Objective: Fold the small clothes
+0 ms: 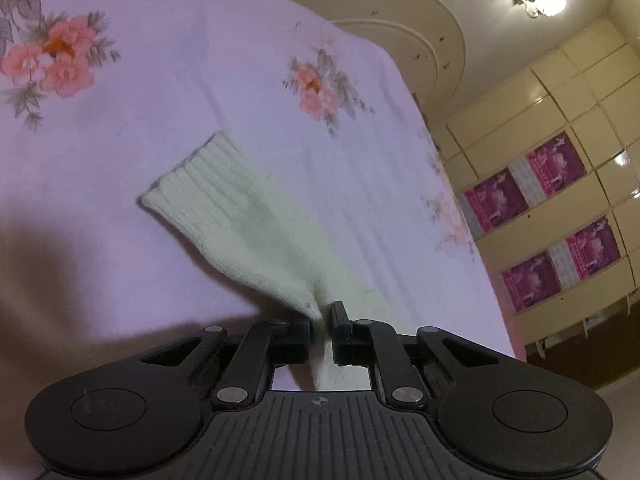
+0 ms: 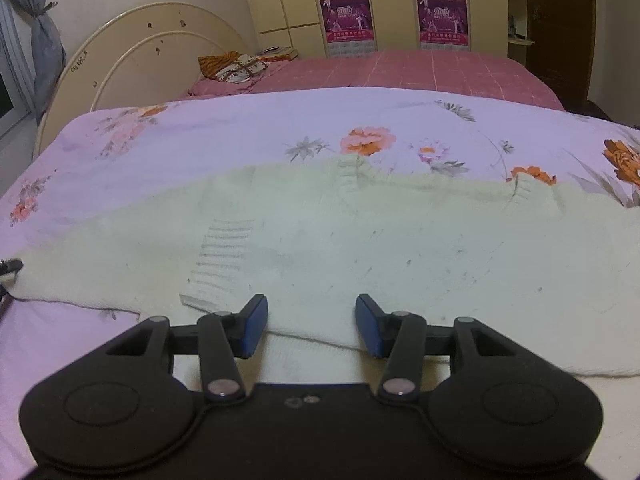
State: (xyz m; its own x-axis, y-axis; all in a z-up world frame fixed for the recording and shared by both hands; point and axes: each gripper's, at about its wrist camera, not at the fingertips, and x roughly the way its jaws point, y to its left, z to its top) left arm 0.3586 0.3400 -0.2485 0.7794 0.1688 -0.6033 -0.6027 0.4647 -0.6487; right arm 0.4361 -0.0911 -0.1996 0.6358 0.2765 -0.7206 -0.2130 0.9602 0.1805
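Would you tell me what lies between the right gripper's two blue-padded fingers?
In the right wrist view, only the cream knit sweater lies between the open right gripper fingers; its near edge runs across the gap, nothing else.

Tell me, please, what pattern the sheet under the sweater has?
The sheet is pale lilac with orange-pink flowers; the right wrist view shows it best.
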